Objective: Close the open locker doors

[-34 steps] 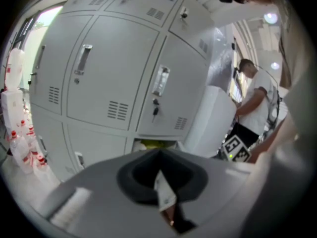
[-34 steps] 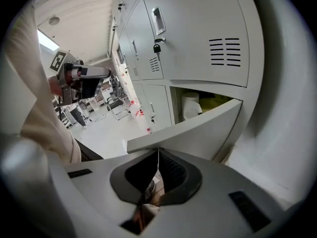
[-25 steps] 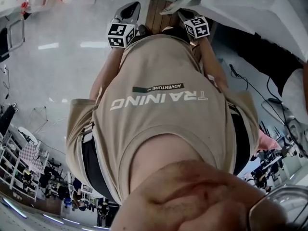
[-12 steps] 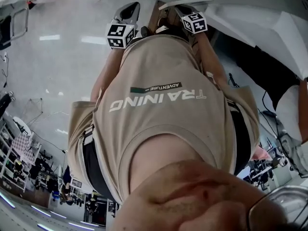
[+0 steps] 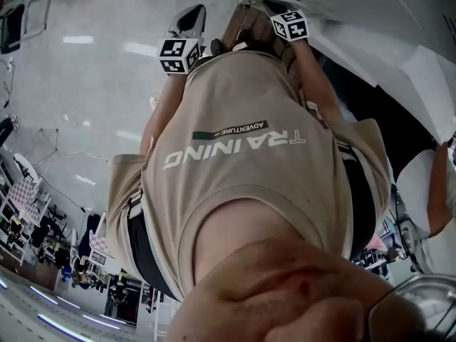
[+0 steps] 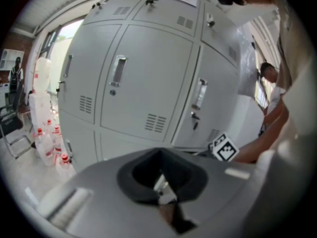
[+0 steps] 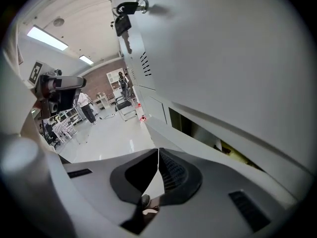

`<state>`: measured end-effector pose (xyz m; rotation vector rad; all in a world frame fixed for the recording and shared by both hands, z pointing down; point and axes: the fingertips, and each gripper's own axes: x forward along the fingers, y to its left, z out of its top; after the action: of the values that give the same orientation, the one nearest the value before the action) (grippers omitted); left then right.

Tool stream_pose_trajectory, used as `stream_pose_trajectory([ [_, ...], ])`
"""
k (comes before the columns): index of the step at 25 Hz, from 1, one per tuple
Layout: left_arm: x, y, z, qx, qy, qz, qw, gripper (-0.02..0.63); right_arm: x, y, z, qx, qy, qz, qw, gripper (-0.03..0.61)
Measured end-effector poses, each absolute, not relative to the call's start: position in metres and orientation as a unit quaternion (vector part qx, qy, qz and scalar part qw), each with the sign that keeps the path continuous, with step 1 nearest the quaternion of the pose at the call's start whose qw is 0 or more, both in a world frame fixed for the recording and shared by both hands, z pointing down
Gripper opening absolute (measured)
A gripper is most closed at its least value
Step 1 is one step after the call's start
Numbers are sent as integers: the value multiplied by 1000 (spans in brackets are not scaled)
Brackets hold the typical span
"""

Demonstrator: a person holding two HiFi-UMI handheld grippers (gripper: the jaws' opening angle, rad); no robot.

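Observation:
A bank of grey lockers (image 6: 143,83) fills the left gripper view, and the doors seen there lie flush. My left gripper (image 6: 159,178) is shut and holds nothing. In the right gripper view a grey locker door (image 7: 223,58) with a key (image 7: 124,21) in its lock stands very close. Below it a dark gap (image 7: 208,133) shows a locker's inside. My right gripper (image 7: 158,157) is shut and empty, close to that door. In the head view the left gripper (image 5: 191,16) and right gripper (image 5: 269,6) are at the top, past my torso, beside an open white door (image 5: 385,41).
Red-capped bottles (image 6: 49,143) and a chair (image 6: 12,128) stand on the floor left of the lockers. A person (image 5: 427,191) is at the right. More people (image 7: 86,105) stand far across the shiny floor (image 5: 92,98).
My right gripper has edged a little farther up toward the lockers. The left gripper has hardly moved. The head view has swung slightly.

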<state>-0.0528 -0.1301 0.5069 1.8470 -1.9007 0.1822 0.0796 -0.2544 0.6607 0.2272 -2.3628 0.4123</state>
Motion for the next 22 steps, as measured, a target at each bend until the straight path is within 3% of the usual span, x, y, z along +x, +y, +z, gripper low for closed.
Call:
stream_pose_trajectory([
  [22, -54, -138, 515, 647, -721, 57, 240, 0, 66, -276, 676, 49, -913, 153, 375, 15],
])
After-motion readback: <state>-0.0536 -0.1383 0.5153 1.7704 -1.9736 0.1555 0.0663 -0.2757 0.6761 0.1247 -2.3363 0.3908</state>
